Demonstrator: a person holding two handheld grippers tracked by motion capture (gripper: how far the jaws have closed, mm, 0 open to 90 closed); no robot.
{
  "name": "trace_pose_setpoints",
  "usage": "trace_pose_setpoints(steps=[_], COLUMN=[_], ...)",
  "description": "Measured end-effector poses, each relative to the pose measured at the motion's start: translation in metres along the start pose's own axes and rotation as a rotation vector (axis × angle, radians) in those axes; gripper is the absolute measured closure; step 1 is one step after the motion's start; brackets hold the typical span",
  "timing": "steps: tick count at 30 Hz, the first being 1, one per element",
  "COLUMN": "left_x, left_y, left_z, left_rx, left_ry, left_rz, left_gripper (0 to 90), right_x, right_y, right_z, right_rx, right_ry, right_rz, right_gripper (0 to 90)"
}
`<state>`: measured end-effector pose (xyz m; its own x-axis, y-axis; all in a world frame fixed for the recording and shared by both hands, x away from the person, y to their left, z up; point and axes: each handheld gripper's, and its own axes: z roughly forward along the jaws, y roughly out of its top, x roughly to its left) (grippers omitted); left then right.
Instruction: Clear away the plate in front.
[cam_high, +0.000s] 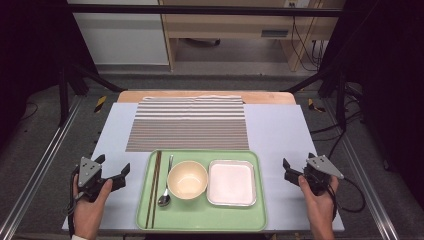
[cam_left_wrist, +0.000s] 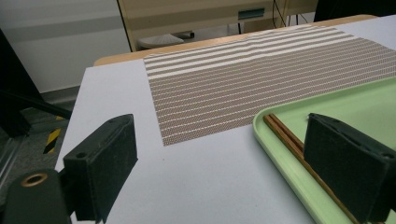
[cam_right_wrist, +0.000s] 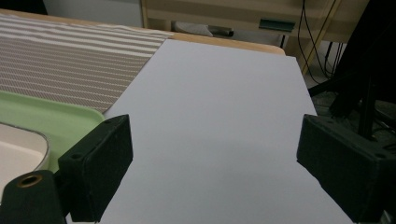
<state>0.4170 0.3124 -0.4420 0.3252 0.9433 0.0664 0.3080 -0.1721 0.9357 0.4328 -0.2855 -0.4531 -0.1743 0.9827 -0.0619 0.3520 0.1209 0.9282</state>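
- At lower centre of the high view: green tray, flanked by left gripper and right gripper; both stand with jaws wide apart, holding nothing.
- Tray contents, left to right: chopsticks, spoon, bowl, square dish. Striped placemat lies above, touching the tray's far rim.
- Handling advice: likely step is gripping the tray; close each gripper squarely on its side rim, level, lifting together so the bowl stays put.
- Left gripper view: chopsticks hard against the tray wall, between the jaws.
- Right gripper view: tray corner at left, off its jaw line; dish rim.
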Motion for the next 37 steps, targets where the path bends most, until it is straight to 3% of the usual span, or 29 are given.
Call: trace_pose_setpoints(steps=[7,10,20,25,37], left_x=[0.004,0.006,0.011,0.018,0.023], left_y=[-0.004,-0.006,-0.016,-0.021,-0.022], left_z=[0.006,0.01,0.021,0.025,0.024], left_rx=[0.025,0.053,0.116,0.105,0.09], left_ry=[-0.026,-0.021,-0.025,-0.062,-0.069], left_rz=[0.005,0.027,0.042,-0.001,-0.04], left_gripper=[9.5,9.4,9.4,9.4,8.2], right_x=[0.003,0.006,0.015,0.018,0.021], right_y=[-0.007,-0.01,-0.016,-0.019,-0.021], right_z=[0.003,0.006,0.01,0.011,0.01], right_rx=[0.0,0.013,0.029,0.025,0.006], right_ry=[0.0,0.012,0.071,0.093,0.112], right_rz=[-0.05,-0.074,-0.11,-0.118,-0.129], right_gripper=[9.4,9.1,8.2,8.1,8.3])
